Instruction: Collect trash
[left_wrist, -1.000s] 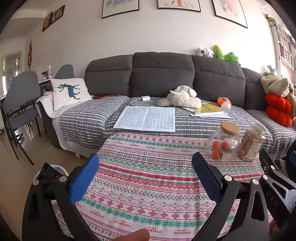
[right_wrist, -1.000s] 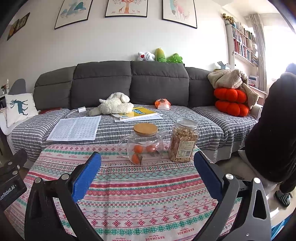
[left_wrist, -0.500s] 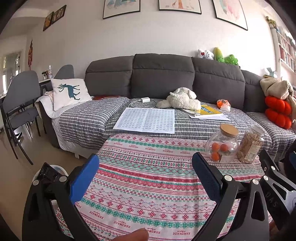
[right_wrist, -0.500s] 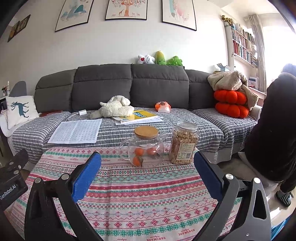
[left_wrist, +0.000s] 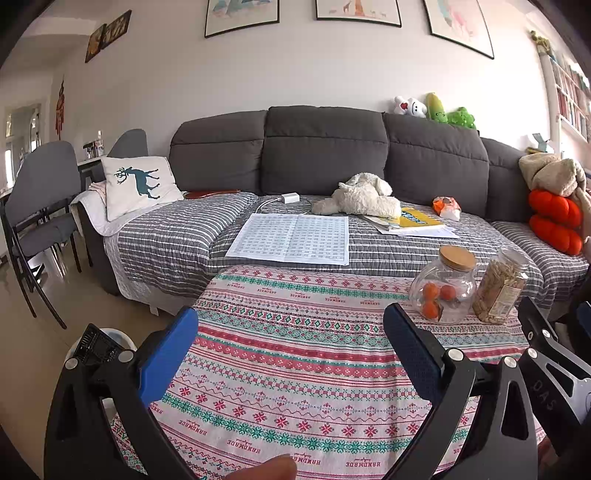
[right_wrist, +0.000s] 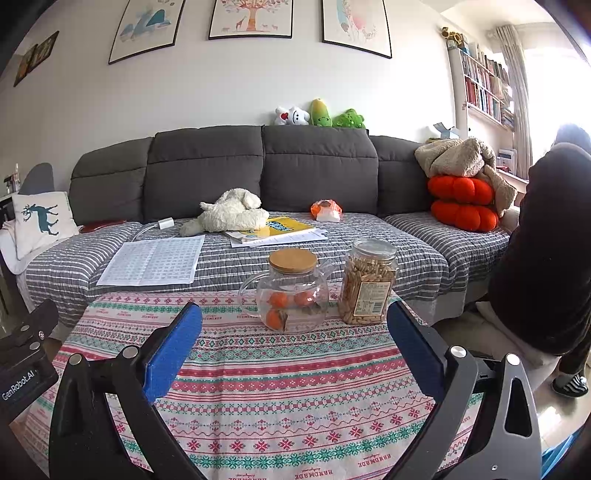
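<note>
Orange wrapper (right_wrist: 325, 210) on sofa (right_wrist: 317, 166); both hand-held grippers (jaws wide, empty) over table (right_wrist: 295, 387).

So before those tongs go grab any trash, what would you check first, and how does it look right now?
1. Left tongs open and empty: ok.
2. Right tongs open and empty: ok.
3. Trash spotted: an orange wrapper on the sofa looks likely: cannot tell for sure.
4. Wrapper within reach: not ok, it lies beyond the table.
5. Glass jug and snack jar stand in between: not ok.
</note>
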